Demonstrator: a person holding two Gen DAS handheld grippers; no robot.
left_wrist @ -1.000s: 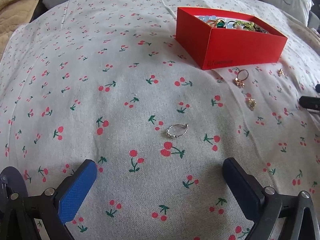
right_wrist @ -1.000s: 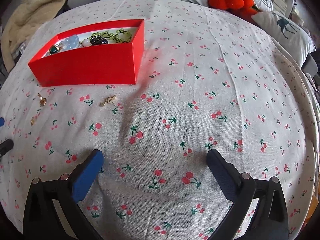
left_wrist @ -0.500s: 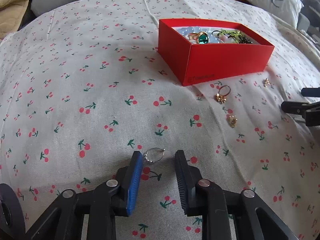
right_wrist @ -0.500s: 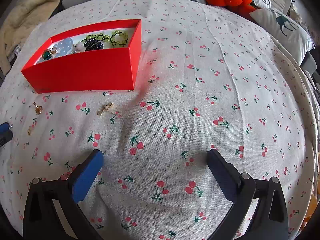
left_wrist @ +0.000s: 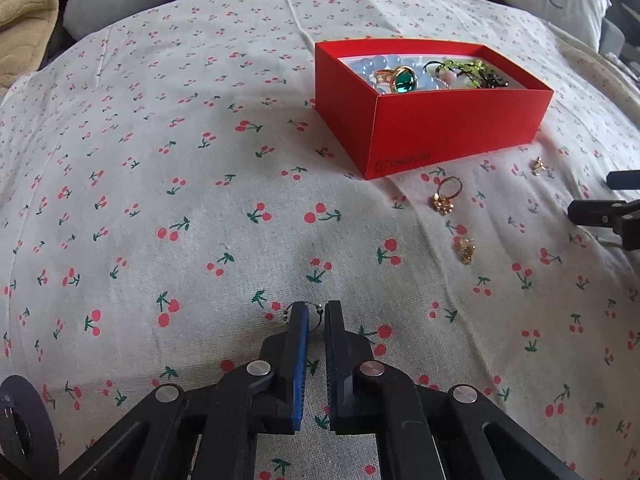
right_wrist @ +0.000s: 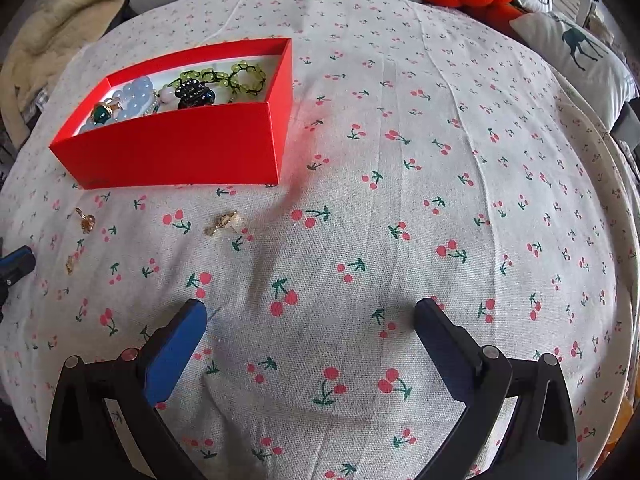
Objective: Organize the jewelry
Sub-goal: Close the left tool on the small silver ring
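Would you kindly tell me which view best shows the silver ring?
The left wrist view: the silver ring sits pinched at the left gripper tips on the cherry-print cloth. The right wrist view does not show it.

My left gripper (left_wrist: pixel 316 316) is a black linkage frame with round silver pivot screws, one finger padded in blue, the other black. My right gripper (right_wrist: pixel 310 318) matches it: a blue pad (right_wrist: pixel 176 350) left of the black finger (right_wrist: pixel 444 344), silver screws behind.
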